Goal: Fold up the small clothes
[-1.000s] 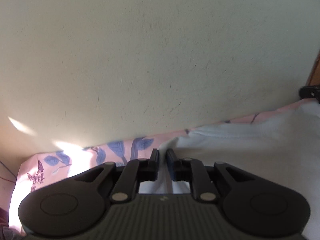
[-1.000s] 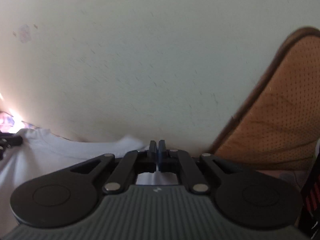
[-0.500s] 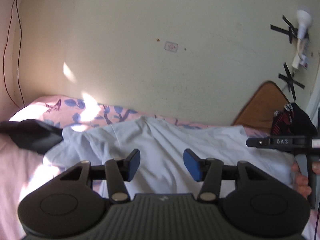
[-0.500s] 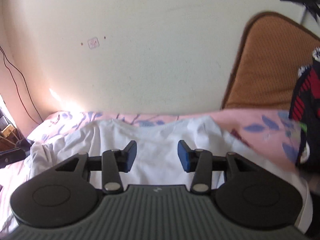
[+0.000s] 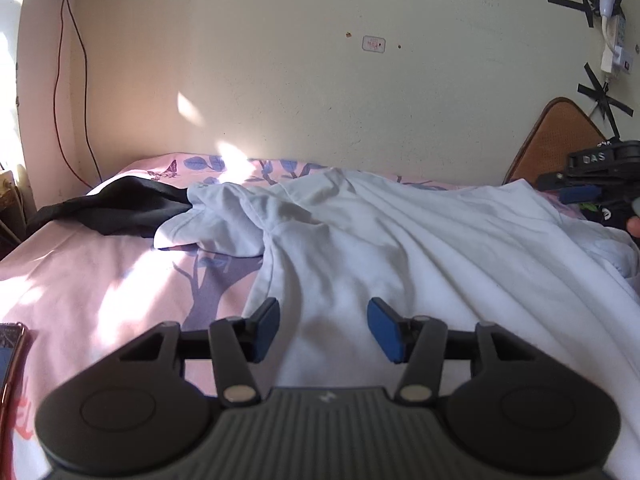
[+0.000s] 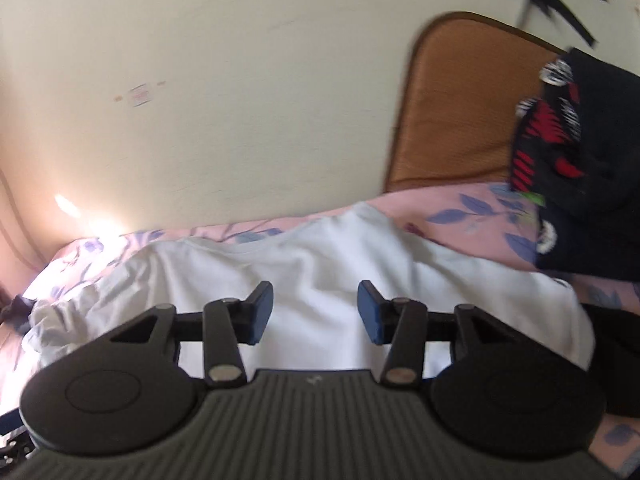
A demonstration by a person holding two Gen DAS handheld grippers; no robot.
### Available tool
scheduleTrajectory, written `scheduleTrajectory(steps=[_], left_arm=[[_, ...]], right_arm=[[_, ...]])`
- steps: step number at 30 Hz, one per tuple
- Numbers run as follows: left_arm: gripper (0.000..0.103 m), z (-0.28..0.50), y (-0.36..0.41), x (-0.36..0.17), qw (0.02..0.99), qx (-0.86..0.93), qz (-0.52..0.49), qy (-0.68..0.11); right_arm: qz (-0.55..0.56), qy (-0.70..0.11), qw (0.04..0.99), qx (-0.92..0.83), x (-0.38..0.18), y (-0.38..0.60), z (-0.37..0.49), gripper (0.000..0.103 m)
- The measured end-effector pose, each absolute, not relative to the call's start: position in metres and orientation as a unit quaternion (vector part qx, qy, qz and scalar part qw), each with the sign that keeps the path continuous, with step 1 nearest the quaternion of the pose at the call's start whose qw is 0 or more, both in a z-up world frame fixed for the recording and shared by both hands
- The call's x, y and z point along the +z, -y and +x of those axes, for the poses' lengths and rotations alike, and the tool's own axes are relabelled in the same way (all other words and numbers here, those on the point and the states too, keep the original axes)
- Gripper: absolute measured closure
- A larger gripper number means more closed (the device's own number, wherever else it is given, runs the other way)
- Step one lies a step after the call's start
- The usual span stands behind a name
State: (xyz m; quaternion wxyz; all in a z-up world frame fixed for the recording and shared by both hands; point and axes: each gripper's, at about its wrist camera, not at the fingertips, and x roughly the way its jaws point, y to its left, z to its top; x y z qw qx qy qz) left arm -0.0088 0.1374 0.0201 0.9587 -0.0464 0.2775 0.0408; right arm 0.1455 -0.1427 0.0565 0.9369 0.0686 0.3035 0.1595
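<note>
Lay spread across the pink floral bedsheet: one white T-shirt, collar end toward the wall, one sleeve bunched up on the left side. Looked laid out flat to prep for folding; no fold made yet, going by the lie of it.

Left gripper: jaws wide apart, nothing between them, poised over the shirt's near left part. Right gripper: likewise spread, empty, above the shirt's right half. Probably placed one per side so that each could take an edge.

Counted: 1 white shirt, 2 grippers. Also 1 black garment at the far left, touching the bunched sleeve, 1 black-and-red garment against a brown cushion, 1 phone at the left edge. Probably more laundry waiting, those dark pieces.
</note>
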Motion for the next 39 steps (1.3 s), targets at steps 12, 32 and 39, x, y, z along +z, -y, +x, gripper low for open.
scheduleTrajectory(steps=[12, 32, 39], left_arm=[[0.051, -0.033, -0.169, 0.016, 0.963, -0.009, -0.121, -0.241], [0.051, -0.034, -0.186, 0.011, 0.957, -0.047, -0.173, -0.228], [0.051, -0.033, -0.188, 0.01, 0.957, -0.044, -0.175, -0.228]], right_arm=[[-0.203, -0.295, 0.81, 0.465, 0.111, -0.18, 0.143, 0.041], [-0.408, -0.281, 0.724, 0.48, 0.024, -0.429, 0.136, 0.096], [-0.231, -0.257, 0.787, 0.511, 0.139, -0.369, 0.159, 0.096]])
